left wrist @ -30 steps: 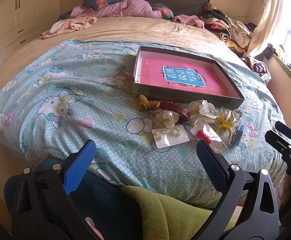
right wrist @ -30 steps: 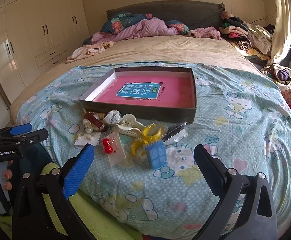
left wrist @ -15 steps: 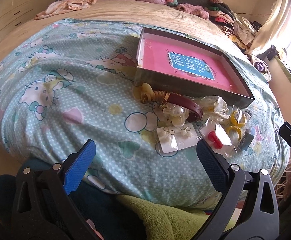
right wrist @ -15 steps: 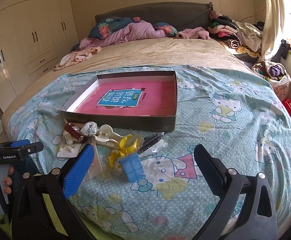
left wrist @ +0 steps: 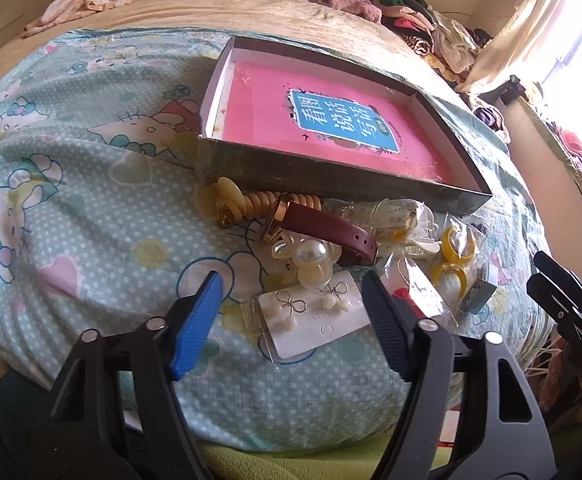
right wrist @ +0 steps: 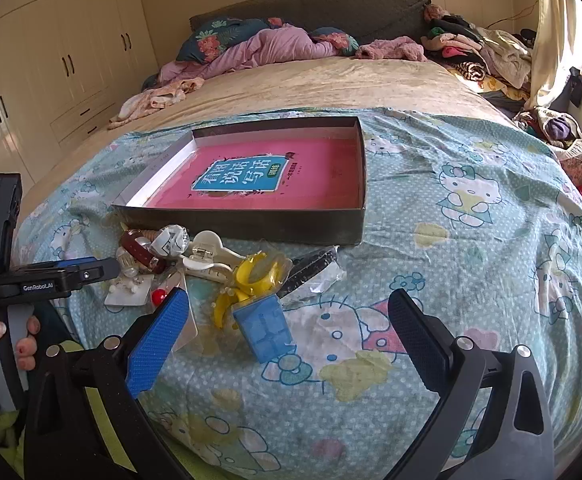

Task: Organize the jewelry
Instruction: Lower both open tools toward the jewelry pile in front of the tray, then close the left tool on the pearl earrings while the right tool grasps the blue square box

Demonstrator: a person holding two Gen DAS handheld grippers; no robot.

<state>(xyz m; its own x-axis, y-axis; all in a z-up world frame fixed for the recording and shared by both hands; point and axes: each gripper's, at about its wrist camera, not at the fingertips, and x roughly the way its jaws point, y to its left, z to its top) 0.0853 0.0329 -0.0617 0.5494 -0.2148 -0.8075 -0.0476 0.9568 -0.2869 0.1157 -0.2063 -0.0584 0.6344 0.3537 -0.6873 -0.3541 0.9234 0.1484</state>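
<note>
A shallow dark box with a pink bottom (left wrist: 331, 176) (right wrist: 251, 220) lies on the bed. In front of it is a heap of jewelry: a white earring card in a clear bag (left wrist: 315, 320) (right wrist: 129, 292), a pearl clip (left wrist: 311, 256), a maroon strap (left wrist: 327, 228) (right wrist: 139, 252), a cream coil hair tie (left wrist: 251, 202), yellow rings (left wrist: 455, 256) (right wrist: 251, 276), a white hair claw (right wrist: 207, 256) and a small blue box (right wrist: 267, 328). My left gripper (left wrist: 291, 312) is open, its fingers on either side of the earring card. My right gripper (right wrist: 287, 332) is open around the blue box, just above the sheet.
The bed has a blue cartoon-print sheet (right wrist: 471, 200) and a beige blanket (right wrist: 311, 84) behind. Clothes are piled at the headboard (right wrist: 283, 44) and at the right (right wrist: 475, 56). White wardrobes (right wrist: 51, 60) stand at the left. A green cloth (left wrist: 291, 460) lies below the bed edge.
My left gripper has moved forward and down to the heap and narrowed its opening, so the earring card now lies between its fingers. My right gripper has moved slightly closer to the blue box.
</note>
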